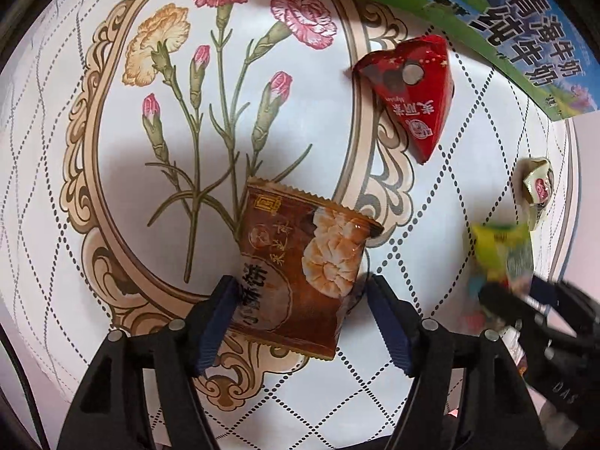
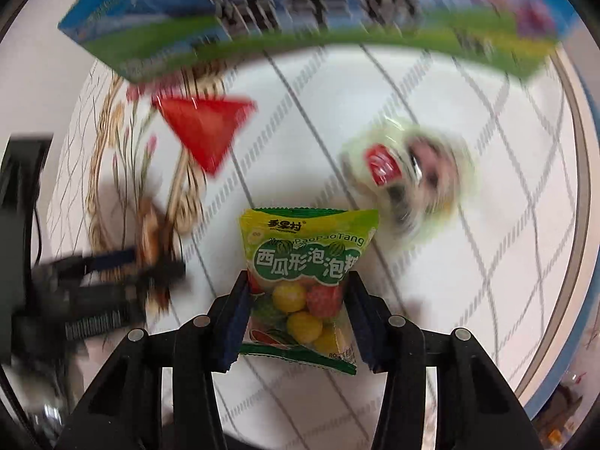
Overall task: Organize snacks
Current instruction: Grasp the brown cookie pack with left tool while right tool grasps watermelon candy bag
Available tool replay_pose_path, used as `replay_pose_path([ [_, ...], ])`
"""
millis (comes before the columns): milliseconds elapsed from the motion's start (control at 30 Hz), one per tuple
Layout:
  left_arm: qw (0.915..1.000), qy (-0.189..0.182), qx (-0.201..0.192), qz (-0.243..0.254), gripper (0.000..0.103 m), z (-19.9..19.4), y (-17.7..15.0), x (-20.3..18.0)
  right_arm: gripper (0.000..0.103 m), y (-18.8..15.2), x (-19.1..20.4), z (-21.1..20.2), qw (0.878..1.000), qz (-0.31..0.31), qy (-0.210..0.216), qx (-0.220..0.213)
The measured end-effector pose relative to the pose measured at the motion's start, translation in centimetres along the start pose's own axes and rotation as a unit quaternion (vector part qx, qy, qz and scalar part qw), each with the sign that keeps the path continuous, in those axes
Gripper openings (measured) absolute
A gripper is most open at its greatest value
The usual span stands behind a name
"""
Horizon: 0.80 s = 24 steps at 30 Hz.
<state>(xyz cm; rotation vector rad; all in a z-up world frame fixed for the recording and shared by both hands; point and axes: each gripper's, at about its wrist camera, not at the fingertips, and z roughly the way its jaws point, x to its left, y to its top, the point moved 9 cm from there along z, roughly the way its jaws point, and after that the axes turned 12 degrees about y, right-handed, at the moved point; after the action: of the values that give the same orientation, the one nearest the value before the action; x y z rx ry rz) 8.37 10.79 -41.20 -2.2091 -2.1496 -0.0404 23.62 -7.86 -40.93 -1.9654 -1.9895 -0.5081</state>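
Left gripper (image 1: 300, 296) pinches the brown cracker packet (image 1: 300, 273) over the flowered tablecloth (image 1: 112, 225), right gripper (image 2: 298, 300) clamps the gum bag (image 2: 305, 285); both look light, crinkly, slippery, so grip mid-body.

Both views bright, even indoor light on table (image 1: 431, 375). Left wrist view sharp at centre: brown snack packet (image 1: 303, 273) crisp, soft grey shadow spreading left of it. Glare spot on red triangular packet (image 1: 410, 99). Green packet (image 1: 502, 251) smeared by motion blur at right. Right wrist view: green packet (image 2: 305, 281) sharp, surroundings heavily blurred — milk box (image 2: 150, 37), red triangular packet (image 2: 204, 127), round sweet (image 2: 408, 176) streaked. Fisheye bends edges, black vignette at corners.
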Motion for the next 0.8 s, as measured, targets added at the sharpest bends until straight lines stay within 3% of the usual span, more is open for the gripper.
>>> replay_pose_path([
  [100, 0.9991, -0.038, 0.019, -0.009, 0.07, -0.1, -0.7, -2.9, 0.051, -0.8, -0.6, 0.1, 1.0, 0.017, 0.007, -0.003],
  [233, 0.9995, -0.028, 0.014, 0.001, 0.07, 0.2, -1.5, -3.8, 0.052, -1.1, -0.6, 0.2, 0.999, 0.03, 0.01, -0.011],
  [367, 0.999, -0.036, 0.024, -0.014, 0.07, 1.1, 0.0, -5.6, 0.052, -0.9, -0.5, 0.2, 0.999, 0.032, 0.009, -0.013],
  [600, 0.9947, -0.066, 0.034, -0.071, 0.07, 1.6, 1.0, -4.3, 0.053, -1.1, -1.3, -1.0, 0.999, 0.047, 0.018, -0.021],
  [700, 0.9934, -0.063, 0.024, -0.093, 0.07, 2.0, 1.7, -3.6, 0.053, -0.9, -1.2, -0.5, 0.999, 0.043, 0.017, -0.024],
  [767, 0.995, -0.046, 0.003, -0.088, 0.064, 1.8, 2.5, -2.8, 0.052, -0.6, -0.9, -0.1, 0.999, 0.037, 0.012, -0.03],
  [800, 0.9962, -0.035, -0.004, -0.08, 0.054, 1.8, 2.6, -3.1, 0.052, -0.5, -0.9, -0.1, 0.999, 0.033, 0.009, -0.034],
])
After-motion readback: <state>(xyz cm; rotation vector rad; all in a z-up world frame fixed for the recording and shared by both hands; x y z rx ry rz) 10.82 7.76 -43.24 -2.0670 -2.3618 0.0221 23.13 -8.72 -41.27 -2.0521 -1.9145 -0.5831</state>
